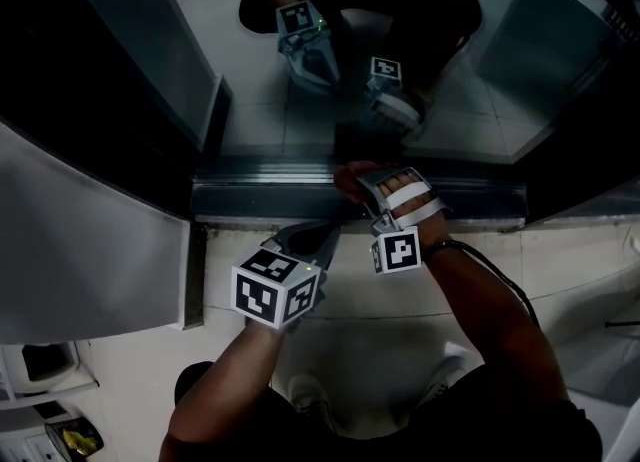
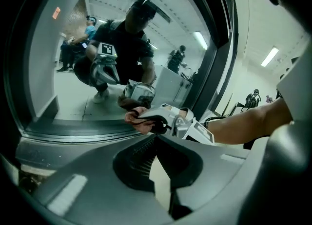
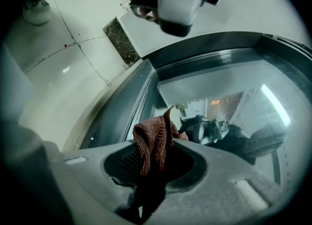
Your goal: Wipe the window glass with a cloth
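The window glass (image 1: 300,100) reaches down to a dark sill (image 1: 270,195) at floor level and mirrors me and both grippers. My right gripper (image 1: 372,188) is shut on a crumpled brown cloth (image 1: 348,180) and holds it just above the sill, against the bottom of the glass. In the right gripper view the cloth (image 3: 153,141) bulges up between the jaws of that gripper (image 3: 156,157), in front of the glass (image 3: 234,102). My left gripper (image 1: 325,235) hangs just below and left of it, jaws together and empty. The left gripper view shows its own tips (image 2: 157,139) under the right gripper (image 2: 163,119).
A big grey panel (image 1: 90,250) stands at the left beside the window. Pale floor tiles (image 1: 380,350) lie under me, with my shoe (image 1: 300,395) on them. A black cable (image 1: 500,280) runs along my right forearm. Other people show only as reflections in the glass (image 2: 73,73).
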